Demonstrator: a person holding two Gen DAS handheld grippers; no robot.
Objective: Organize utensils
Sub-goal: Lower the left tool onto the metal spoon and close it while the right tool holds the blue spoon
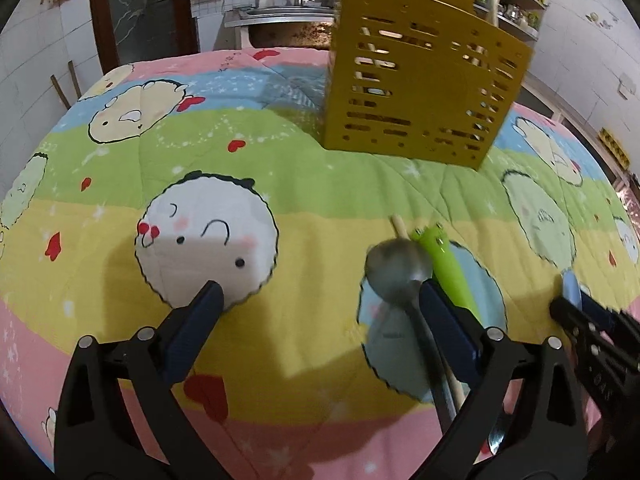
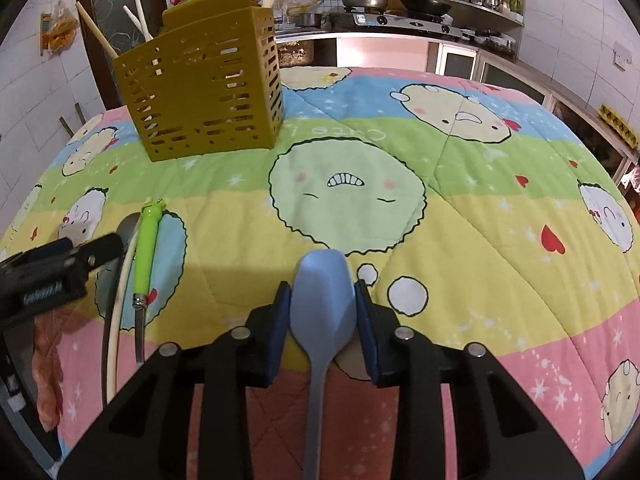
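Quilt (image 2: 460,216) with cartoon faces covers the counter, and most of it lies bare to the right and in the middle, falling away at the far edge toward a kitchen worktop. At the far left stands a yellow slotted caddy (image 2: 204,96) with pale chopsticks (image 2: 138,14) sticking out of its top; what else it holds is hidden by its walls.

The right hand-held gripper (image 2: 323,312) is clamped on the bowl of a blue spoon (image 2: 322,304), whose handle runs back out of view under the tool.

The left hand-held gripper (image 1: 320,312) stands wide apart. A blurred metal spoon (image 1: 398,266) lies just inside its right finger, beside a green-handled knife (image 1: 448,268) and a single chopstick (image 1: 400,226), partly hidden.
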